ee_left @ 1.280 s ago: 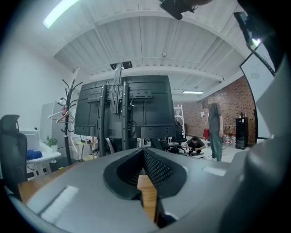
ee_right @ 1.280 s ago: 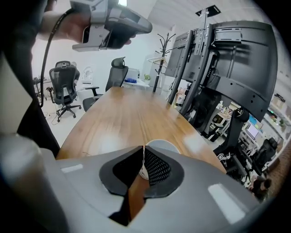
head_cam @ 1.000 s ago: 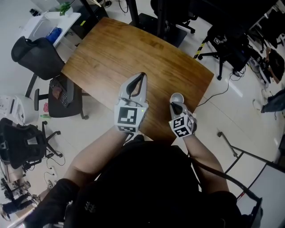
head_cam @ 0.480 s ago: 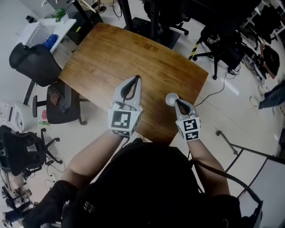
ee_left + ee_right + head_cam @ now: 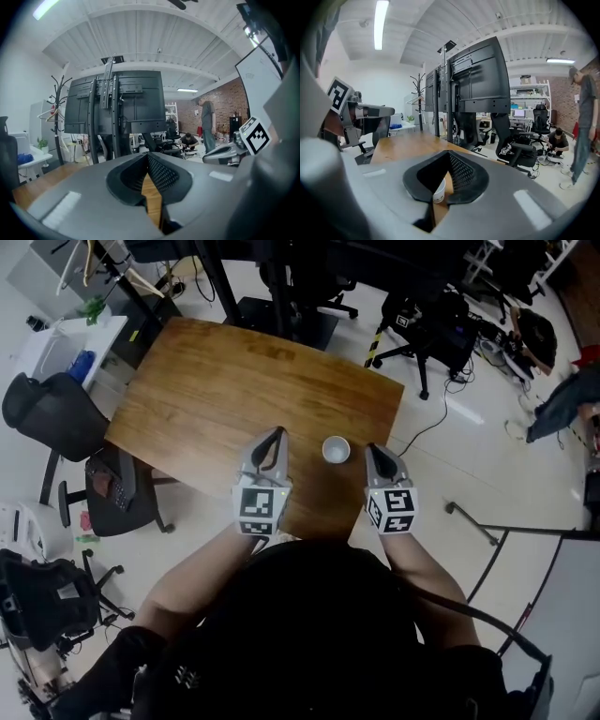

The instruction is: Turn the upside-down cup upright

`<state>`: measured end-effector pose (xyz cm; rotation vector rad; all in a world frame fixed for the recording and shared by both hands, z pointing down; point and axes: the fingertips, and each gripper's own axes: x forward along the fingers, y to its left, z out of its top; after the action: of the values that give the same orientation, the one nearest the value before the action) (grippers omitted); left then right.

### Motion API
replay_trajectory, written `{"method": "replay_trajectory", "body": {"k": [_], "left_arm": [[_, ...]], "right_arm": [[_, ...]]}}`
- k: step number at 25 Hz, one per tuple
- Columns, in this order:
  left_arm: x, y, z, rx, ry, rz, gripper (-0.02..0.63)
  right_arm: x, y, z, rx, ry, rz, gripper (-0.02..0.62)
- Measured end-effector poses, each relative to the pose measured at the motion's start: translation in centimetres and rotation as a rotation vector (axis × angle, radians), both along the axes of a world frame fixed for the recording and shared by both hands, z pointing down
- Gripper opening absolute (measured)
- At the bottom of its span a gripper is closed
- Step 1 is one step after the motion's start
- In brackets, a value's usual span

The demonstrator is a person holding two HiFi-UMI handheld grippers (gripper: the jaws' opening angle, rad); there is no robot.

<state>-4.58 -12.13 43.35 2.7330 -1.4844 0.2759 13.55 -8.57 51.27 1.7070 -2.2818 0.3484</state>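
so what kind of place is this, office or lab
Most likely an open-plan office or lab workspace: a wooden table stands among black office chairs, large dark screens on stands fill the background, and a coat rack stands beside them.

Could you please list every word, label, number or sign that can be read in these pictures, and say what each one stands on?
No readable text anywhere.
Cubes on the left gripper and right gripper: black-and-white square patterns only, no letters or numbers.
White cup: no print visible.
Small tag on the office chair: too small to read.
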Motion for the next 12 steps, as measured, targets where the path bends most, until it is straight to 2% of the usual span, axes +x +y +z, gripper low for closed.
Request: {"method": "replay_trajectory", "body": {"k": [5,12], "left_arm": [[1.0,0.0,-0.2,-0.010,0.018,0.017,0.000],[0.6,0.0,0.3,-0.022,0.025,0.030,0.000]], "right_arm": [[0.8,0.2,-0.1,-0.001,0.007,0.031,0.000],[-0.3,0.2,0.1,0.005,0.011,0.011,0.001]]}}
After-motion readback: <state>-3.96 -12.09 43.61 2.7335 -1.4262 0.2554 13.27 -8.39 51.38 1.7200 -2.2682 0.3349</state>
